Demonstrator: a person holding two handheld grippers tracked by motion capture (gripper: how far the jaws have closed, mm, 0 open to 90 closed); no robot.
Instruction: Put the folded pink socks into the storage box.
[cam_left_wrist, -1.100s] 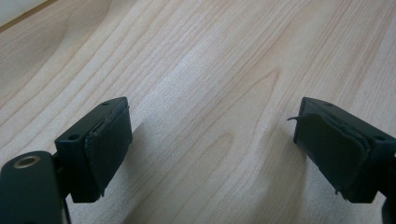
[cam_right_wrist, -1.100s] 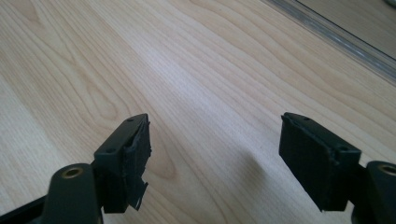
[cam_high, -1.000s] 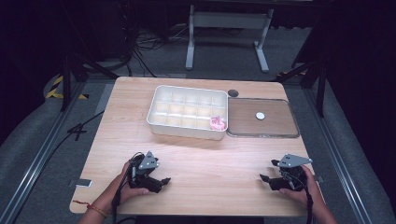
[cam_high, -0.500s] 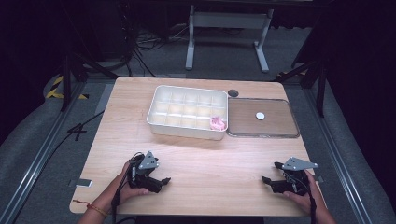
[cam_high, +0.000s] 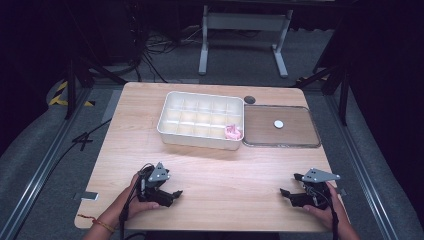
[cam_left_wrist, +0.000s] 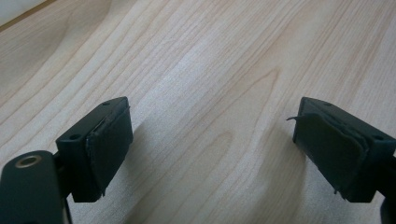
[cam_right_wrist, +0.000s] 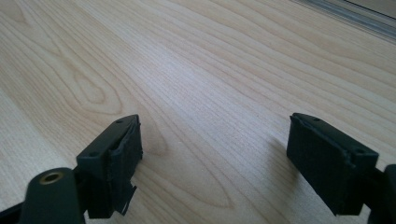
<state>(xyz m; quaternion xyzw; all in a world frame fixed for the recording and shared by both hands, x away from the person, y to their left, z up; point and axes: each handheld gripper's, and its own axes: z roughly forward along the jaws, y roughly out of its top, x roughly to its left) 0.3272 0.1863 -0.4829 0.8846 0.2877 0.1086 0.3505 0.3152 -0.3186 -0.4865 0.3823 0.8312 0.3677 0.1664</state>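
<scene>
My left gripper (cam_high: 172, 194) rests low over the wooden table (cam_high: 225, 165) near its front left, held in a hand. Its jaws stand open over bare wood in the left gripper view (cam_left_wrist: 212, 126). My right gripper (cam_high: 291, 186) sits near the front right corner, also in a hand. Its jaws have just been opening and now stand wide, with nothing between them in the right gripper view (cam_right_wrist: 215, 135). A white compartment box (cam_high: 200, 137) lies at the table's far middle, with a small pink object (cam_high: 233, 132) in its near right cell.
A flat clear tray (cam_high: 300, 137) lies right of the box with a small white disc (cam_high: 278, 124) on it. A dark round spot (cam_high: 249, 100) marks the table behind them. Bare wood stretches between the grippers and the box. Stands and cables are beyond the far edge.
The right gripper has shifted slightly toward the near right corner. The left gripper has stayed where it was.
</scene>
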